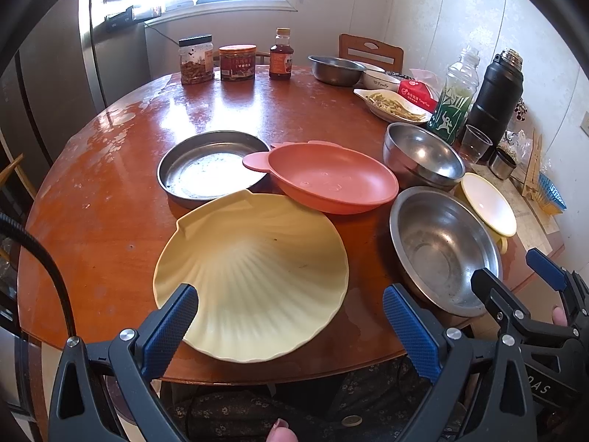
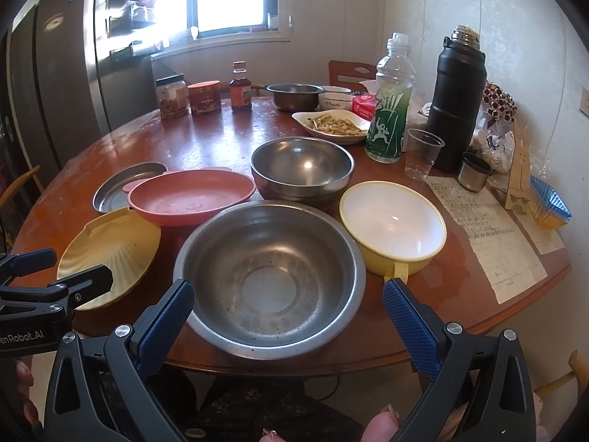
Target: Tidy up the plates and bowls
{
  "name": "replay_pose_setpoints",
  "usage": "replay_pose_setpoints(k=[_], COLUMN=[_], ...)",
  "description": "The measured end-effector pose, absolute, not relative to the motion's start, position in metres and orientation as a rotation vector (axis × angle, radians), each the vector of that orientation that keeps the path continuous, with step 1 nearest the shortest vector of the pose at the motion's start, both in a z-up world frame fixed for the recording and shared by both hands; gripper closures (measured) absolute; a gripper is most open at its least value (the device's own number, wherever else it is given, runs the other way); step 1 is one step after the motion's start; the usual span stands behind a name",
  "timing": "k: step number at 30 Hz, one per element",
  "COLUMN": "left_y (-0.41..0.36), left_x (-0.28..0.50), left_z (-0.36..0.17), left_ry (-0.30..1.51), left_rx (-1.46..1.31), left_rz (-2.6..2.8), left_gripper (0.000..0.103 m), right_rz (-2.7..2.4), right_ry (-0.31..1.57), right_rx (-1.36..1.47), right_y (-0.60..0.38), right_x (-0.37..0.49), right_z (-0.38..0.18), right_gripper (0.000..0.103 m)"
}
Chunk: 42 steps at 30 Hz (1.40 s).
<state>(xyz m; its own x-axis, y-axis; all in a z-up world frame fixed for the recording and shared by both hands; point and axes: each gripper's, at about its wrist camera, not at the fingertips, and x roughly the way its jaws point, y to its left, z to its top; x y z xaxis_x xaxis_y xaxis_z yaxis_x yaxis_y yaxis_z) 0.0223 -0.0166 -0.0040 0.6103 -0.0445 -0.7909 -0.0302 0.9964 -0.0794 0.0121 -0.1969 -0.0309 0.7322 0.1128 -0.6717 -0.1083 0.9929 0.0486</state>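
A yellow shell-shaped plate (image 1: pixel 254 276) lies at the table's near edge, in front of my open, empty left gripper (image 1: pixel 291 320). Behind it sit a round steel plate (image 1: pixel 210 169) and a pink plate with ears (image 1: pixel 331 178), whose left end overlaps the steel plate. A large steel bowl (image 2: pixel 272 276) sits in front of my open, empty right gripper (image 2: pixel 289 316). Behind it is a smaller steel bowl (image 2: pixel 302 169), and to its right a yellow bowl with a white inside (image 2: pixel 394 223). The right gripper (image 1: pixel 515 283) also shows in the left wrist view.
At the back of the round wooden table (image 1: pixel 110 202) stand jars (image 1: pixel 197 59), a sauce bottle (image 1: pixel 280 55), a steel pot (image 1: pixel 335 70), a white bowl (image 2: pixel 334 101) and a dish of food (image 2: pixel 333 123). A green bottle (image 2: pixel 390 103), clear cup (image 2: pixel 421 153), black thermos (image 2: pixel 458 103) and papers (image 2: pixel 482 228) crowd the right side.
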Motion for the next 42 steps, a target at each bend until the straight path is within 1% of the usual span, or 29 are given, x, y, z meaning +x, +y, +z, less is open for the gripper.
replay_pose_setpoints(k=[25,34,42], left_y=[-0.006,0.008,0.046], left_x=[0.023,0.021,0.015], left_z=[-0.007,-0.008,-0.009], left_ry=[0.922,0.923,0.920], left_rx=[-0.095,-0.109,-0.167], left_rz=[0.009,0.033,0.089], left_gripper=[0.002,0.002,0.002], right_rz=[0.141,0.171,0.256], right_ry=[0.737,0.732,0.736], right_rx=[-0.024,-0.051,-0.098], right_y=[-0.181,-0.165,-0.137], right_x=[0.017,0.020,0.030], right_z=[-0.027,-0.022,-0.011], right_gripper=[0.001,0.001,0.001])
